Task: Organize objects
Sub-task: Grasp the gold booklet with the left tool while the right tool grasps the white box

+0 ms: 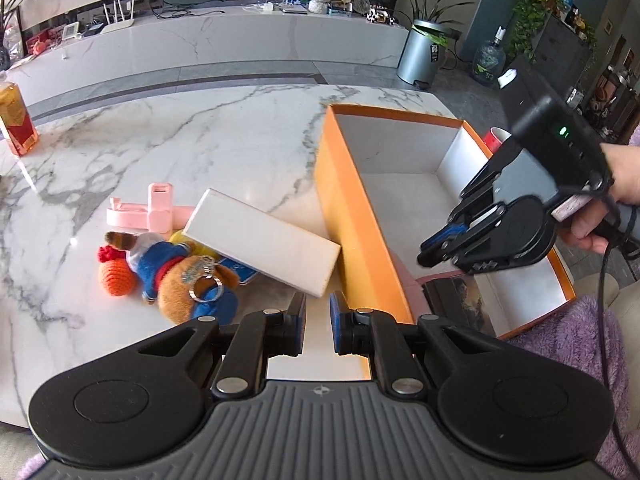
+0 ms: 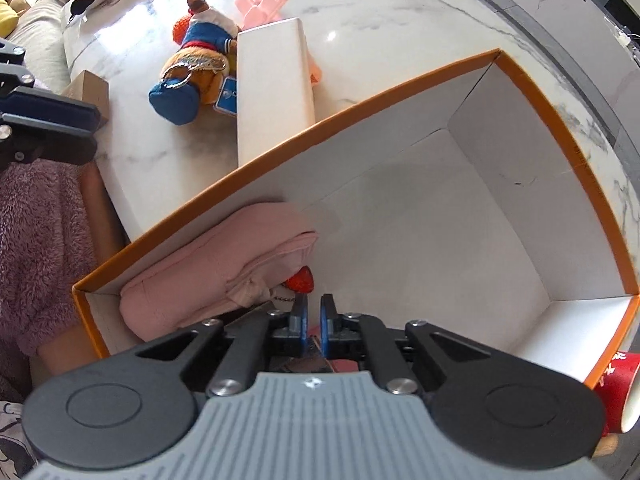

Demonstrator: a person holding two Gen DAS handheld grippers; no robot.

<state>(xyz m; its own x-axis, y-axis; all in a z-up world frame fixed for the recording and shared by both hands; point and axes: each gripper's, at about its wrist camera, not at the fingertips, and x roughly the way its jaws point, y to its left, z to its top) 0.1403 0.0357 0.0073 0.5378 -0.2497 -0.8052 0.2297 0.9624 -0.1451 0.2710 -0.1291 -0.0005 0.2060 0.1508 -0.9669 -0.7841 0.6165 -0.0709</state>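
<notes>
An orange box [image 1: 362,220] with a white inside stands on the marble table [image 1: 200,140]. My right gripper [image 2: 314,309] hangs over the box's near end, shut with nothing between its pads; it also shows from the side as the right gripper [image 1: 430,252]. Beside it in the box lie a pink pouch [image 2: 224,256] with a strawberry charm [image 2: 302,280] and a dark book [image 1: 460,300]. My left gripper [image 1: 318,306] is nearly closed and empty, above the table just left of the box. In front of it lie a white box [image 1: 264,240], a plush bear [image 1: 188,280] and a pink gadget [image 1: 148,212].
A red cup [image 2: 616,388] stands outside the orange box's right wall. An orange bottle [image 1: 14,120] sits at the table's far left. A small brown carton [image 2: 90,92] is near the table edge. A purple fleece sleeve [image 1: 580,360] lies at the near side.
</notes>
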